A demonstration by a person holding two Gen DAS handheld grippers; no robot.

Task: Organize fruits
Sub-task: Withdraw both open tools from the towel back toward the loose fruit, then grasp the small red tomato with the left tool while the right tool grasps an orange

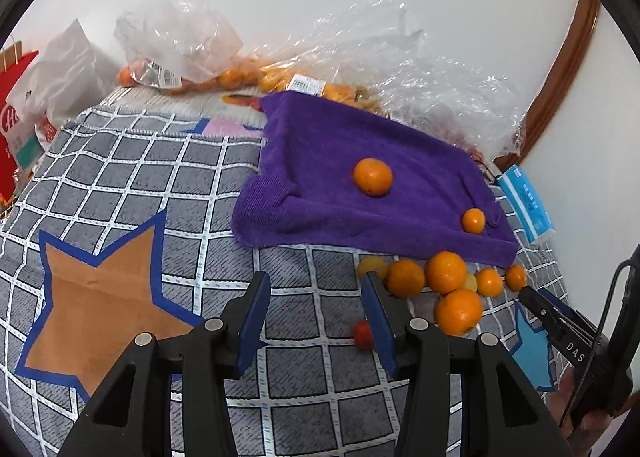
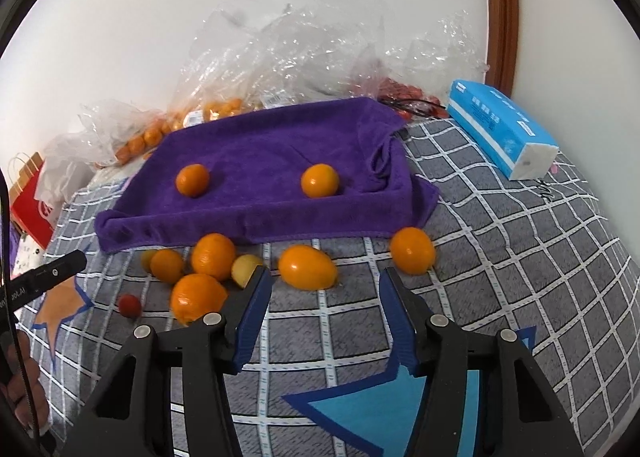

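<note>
Checked bedspread (image 2: 520, 257), oval orange (image 2: 307, 267) lying long axis sideways, right tool (image 2: 324, 281) spread just short of it, left tool (image 1: 316, 285) spread, empty.

Both wrist views: purple towel (image 1: 372, 185) ahead

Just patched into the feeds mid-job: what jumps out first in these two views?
The purple towel spread at the back of the checked blanket grabs the eye, with two oranges sitting on it. Just in front of its near edge lies a loose cluster of oranges and one small red fruit. Both the left gripper and right gripper hang open and empty above the blanket.
</note>
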